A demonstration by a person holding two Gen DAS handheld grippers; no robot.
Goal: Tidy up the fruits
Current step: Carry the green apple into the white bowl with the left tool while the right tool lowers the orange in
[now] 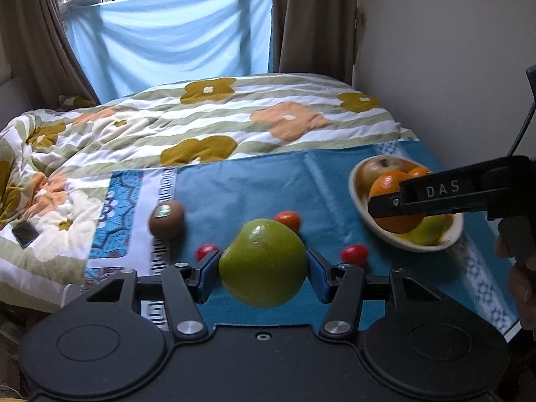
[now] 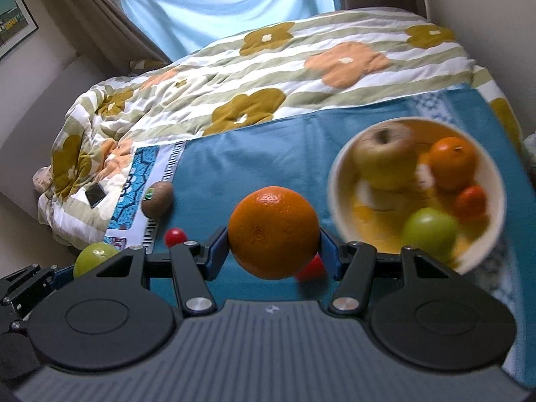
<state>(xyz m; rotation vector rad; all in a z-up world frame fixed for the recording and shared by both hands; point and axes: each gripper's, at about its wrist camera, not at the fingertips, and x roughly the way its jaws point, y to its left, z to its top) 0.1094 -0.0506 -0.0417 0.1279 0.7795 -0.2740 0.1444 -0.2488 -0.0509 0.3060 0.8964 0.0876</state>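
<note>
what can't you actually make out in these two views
- Left wrist view: the right tool and its orange cover part of the bowl, hiding some fruit inside.
- Right wrist view: the bowl contents are motion-blurred; the pale piece among the fruit is unidentifiable.
- Right wrist view: a red fruit sits mostly behind the held orange.
- Kiwi sticker: too small to read.
</note>
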